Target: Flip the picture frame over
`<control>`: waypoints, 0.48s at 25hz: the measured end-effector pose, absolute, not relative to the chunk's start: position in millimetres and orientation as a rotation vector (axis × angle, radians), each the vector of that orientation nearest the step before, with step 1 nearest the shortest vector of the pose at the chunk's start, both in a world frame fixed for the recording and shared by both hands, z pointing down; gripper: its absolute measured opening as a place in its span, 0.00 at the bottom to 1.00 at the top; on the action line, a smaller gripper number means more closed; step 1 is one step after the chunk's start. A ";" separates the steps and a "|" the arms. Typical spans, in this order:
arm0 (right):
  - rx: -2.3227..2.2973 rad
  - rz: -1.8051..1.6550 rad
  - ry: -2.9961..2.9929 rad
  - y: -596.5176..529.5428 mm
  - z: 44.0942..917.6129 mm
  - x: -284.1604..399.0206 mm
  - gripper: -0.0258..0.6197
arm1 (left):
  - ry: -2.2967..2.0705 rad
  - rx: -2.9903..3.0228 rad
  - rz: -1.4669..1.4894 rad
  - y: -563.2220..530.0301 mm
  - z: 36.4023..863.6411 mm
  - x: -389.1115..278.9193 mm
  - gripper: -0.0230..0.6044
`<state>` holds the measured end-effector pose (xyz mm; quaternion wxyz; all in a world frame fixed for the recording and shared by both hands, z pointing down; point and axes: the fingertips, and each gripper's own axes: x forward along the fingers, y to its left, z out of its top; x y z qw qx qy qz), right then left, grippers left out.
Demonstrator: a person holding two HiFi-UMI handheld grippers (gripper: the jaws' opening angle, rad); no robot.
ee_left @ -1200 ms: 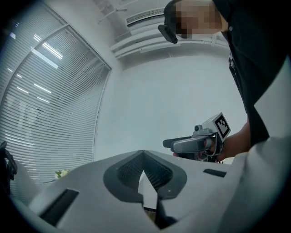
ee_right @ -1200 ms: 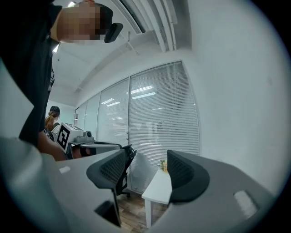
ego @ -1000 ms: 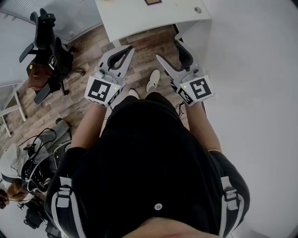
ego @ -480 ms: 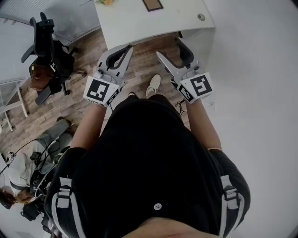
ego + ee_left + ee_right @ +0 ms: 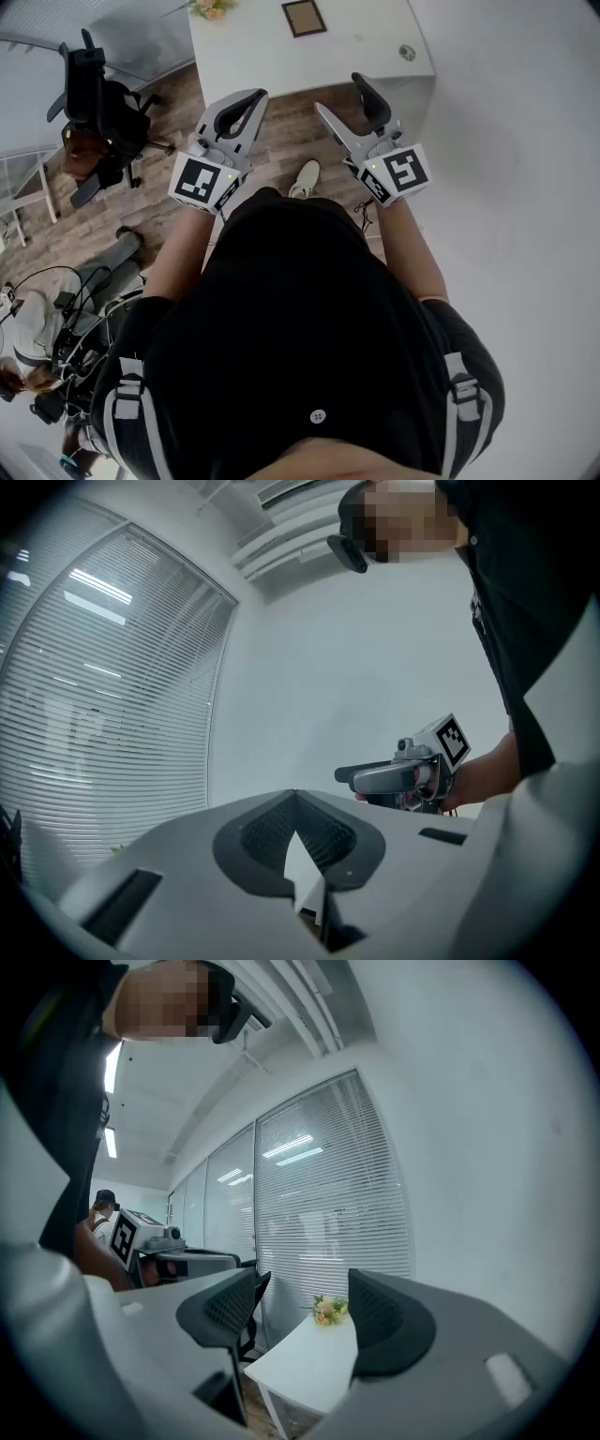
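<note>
Left gripper (image 5: 249,97) pressed shut w/ nothing in it, right gripper (image 5: 343,97) spread; small brown rectangular picture frame (image 5: 304,17) lies far on white table (image 5: 248,52).

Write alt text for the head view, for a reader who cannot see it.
Seen from above, a black-clad person holds two grey grippers short of a white table, where a small brown picture frame lies untouched. The left gripper is shut; the right gripper is open.

Head view: I look steeply down my own front, table (image 5: 253,47) well off. Left gripper view faces level and catches right gripper (image 5: 364,778). Right gripper view catches left gripper (image 5: 220,1262) and the same table.
</note>
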<state>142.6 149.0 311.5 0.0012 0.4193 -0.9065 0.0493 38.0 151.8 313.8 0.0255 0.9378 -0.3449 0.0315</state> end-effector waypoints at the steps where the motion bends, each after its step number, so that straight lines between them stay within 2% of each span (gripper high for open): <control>1: 1.306 0.159 -2.852 144.3 311.3 149.5 0.53 | -1.078 2.896 0.102 148.0 312.8 44.2 0.04; 12: 1.208 0.207 -2.903 104.4 326.8 193.6 0.53 | -1.187 2.863 0.151 116.7 318.6 83.6 0.04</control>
